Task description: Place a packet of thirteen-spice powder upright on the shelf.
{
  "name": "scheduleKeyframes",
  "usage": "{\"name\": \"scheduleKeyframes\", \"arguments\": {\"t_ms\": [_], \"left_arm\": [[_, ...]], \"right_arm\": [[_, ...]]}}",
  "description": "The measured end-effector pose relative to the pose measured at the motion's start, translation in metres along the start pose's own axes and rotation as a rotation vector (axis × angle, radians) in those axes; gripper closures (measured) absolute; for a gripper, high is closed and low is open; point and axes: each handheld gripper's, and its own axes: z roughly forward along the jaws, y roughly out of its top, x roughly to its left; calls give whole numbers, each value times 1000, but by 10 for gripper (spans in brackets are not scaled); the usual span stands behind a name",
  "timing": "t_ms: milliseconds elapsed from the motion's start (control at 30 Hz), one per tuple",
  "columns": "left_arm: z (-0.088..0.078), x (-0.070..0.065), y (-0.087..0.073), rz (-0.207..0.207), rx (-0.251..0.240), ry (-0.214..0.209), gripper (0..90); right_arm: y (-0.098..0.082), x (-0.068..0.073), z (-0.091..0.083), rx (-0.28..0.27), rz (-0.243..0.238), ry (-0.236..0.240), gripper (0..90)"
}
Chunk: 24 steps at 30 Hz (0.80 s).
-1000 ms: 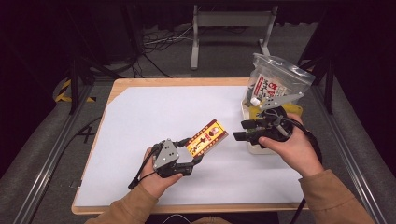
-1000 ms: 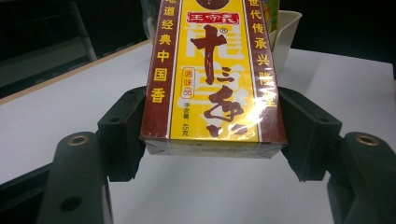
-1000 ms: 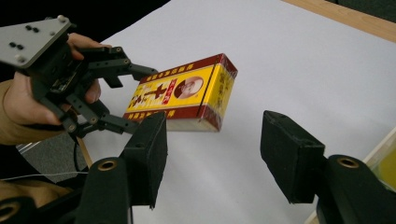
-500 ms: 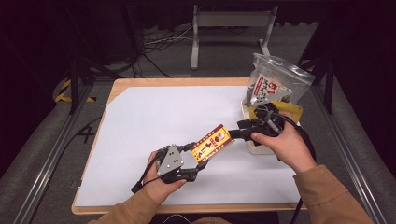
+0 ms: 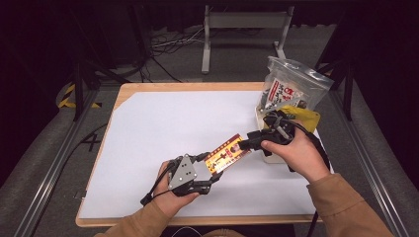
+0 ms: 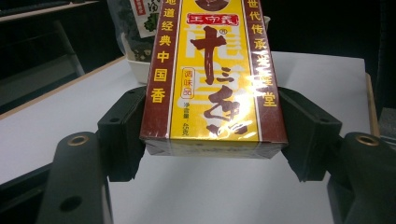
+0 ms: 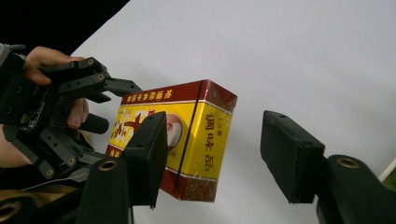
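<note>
White sheet over wooden table — dark room; cables behind.

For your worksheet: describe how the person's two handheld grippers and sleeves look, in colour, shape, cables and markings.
Both the left gripper and the right gripper are black, each with two blocky jaws pinned by brass-coloured rivets. The left one carries a grey three-cornered plate. A black cable trails from the right one. The sleeves are tan.

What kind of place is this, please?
Probably a lab or studio set up for recording, not a home: a wooden table under a white sheet, metal rails on the grey floor, loose black cables and a grey metal stand behind.
</note>
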Motion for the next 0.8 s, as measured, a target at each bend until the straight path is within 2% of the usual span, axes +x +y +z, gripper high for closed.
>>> {"name": "scheduleKeyframes", "arguments": {"t_ms": [200,400,500,800], "left_arm": [[1,0,0,14,-7,5,323],[1,0,-1,16,-6,7,322],[2,0,-2,24,-1,11,322],[7,-2,-5,70,34,34,320]], "right_arm": [[-1,1,8,18,6,27,414],[-1,3,13,46,11,63,452],[0,3,14,53,-4,57,465],[2,6,8,15,10,84,589]]}}
